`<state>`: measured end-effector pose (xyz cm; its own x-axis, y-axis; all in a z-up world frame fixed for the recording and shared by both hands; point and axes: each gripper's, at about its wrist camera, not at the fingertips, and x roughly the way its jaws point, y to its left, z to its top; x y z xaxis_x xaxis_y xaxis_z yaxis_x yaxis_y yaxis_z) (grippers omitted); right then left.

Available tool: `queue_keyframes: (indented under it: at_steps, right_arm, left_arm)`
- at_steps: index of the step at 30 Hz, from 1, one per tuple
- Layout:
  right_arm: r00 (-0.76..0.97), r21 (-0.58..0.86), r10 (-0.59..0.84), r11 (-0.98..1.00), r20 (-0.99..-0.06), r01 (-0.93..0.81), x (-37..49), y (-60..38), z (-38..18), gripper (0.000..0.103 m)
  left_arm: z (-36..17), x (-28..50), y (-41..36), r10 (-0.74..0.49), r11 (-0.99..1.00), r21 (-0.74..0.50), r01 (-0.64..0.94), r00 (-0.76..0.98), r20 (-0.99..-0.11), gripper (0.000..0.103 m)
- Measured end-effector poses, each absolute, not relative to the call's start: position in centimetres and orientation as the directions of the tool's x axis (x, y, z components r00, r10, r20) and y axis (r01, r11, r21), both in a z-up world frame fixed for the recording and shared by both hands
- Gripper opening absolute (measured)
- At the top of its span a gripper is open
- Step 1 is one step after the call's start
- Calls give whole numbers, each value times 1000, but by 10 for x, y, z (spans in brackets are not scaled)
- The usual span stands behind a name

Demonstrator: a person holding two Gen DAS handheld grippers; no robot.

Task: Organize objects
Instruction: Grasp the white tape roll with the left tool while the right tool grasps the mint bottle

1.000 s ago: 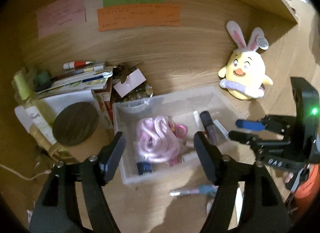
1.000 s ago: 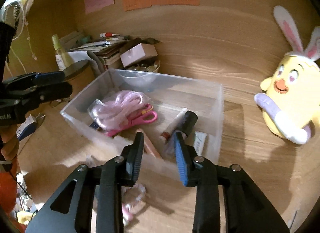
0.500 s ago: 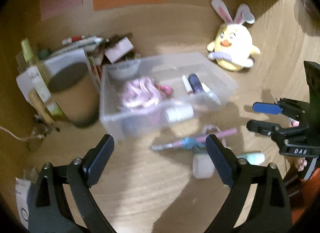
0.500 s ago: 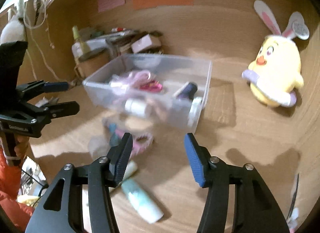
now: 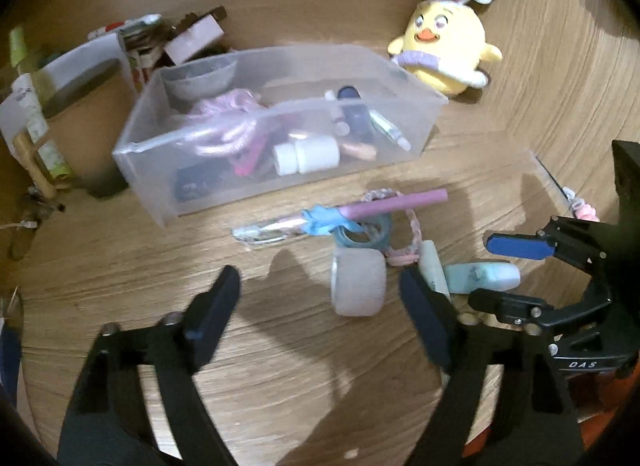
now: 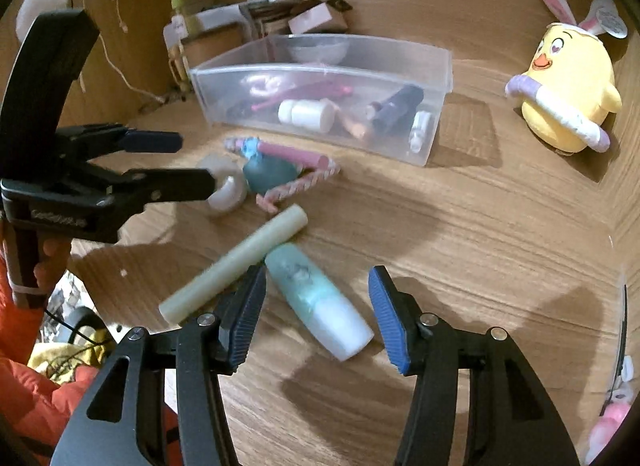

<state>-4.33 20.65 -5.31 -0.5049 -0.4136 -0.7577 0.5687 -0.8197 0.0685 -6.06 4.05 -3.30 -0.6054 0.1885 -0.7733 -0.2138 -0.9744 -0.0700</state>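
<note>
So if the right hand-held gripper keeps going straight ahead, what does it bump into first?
Probably the pale blue-and-white bottle lying on the wooden desk. It sits right between the open fingers of the right hand-held gripper. Depth is hard to judge, so the gripper may be above it.

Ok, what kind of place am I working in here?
Most likely a home desk or study nook. The surface is a wooden desktop with wood panelling behind, a yellow bunny-eared plush chick sits at the back, and a clear plastic bin holds small cosmetics and stationery.
</note>
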Motion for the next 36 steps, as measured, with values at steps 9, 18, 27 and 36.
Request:
queue_keyframes:
  at_steps: [9, 18, 27, 36]
  right_arm:
    - [-512, 71, -416, -823, -752, 564, -38, 209, -54, 23]
    - [-560, 82, -415, -849, -717, 523, -43, 219, -38, 23]
    - [-660, 66, -430, -863, -616, 500, -60, 227, 9, 23]
    - [-729, 12, -426, -867, -535, 497, -80, 217, 52, 23]
  left_arm:
    - [-36, -64, 52, 214, -963, -60, -264, -605, -767, 39]
    - [-34, -60, 44, 246, -960, -102, -262, -610, -753, 24]
    - [3, -56, 29, 227, -969, -90, -231, -686, -691, 24]
    - [54, -71, 12, 169, -983, -49, -175, -781, -601, 24]
